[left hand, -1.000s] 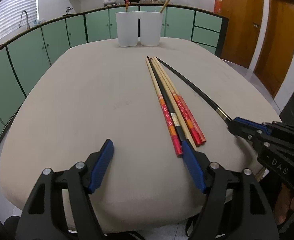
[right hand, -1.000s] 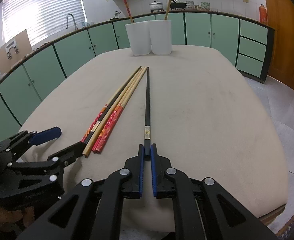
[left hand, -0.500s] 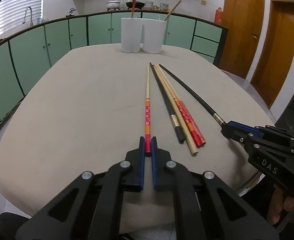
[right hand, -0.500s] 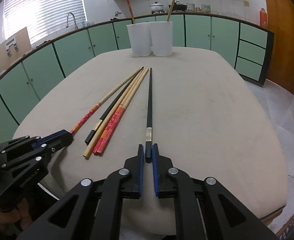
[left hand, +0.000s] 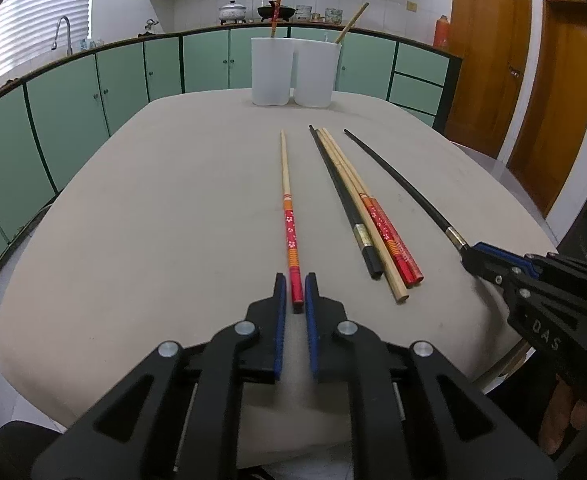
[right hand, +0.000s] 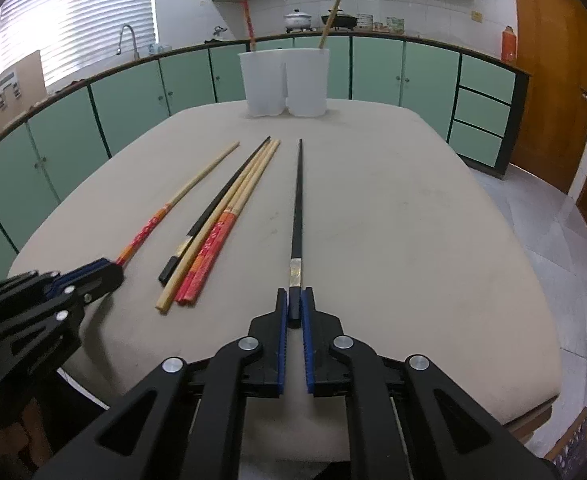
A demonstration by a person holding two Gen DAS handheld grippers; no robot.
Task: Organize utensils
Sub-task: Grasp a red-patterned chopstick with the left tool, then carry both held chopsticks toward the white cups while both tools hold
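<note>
Here the left gripper (left hand: 294, 289) just eased, clamping the red-ended chopstick (left hand: 289, 224); the right gripper (right hand: 294, 304) grips the black chopstick (right hand: 298, 208)

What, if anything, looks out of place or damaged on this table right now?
Nothing is damaged or spilled. Four chopsticks lie loose in a mixed bundle on the table: one black, one plain, two red-handled. Both white cups stand upright, each with one chopstick leaning in it.

Behind the table's far edge stand pale green kitchen cabinets (left hand: 65, 100) — with a silver cooking pot (left hand: 233, 11) on top — and brown wooden doors (left hand: 485, 60).
</note>
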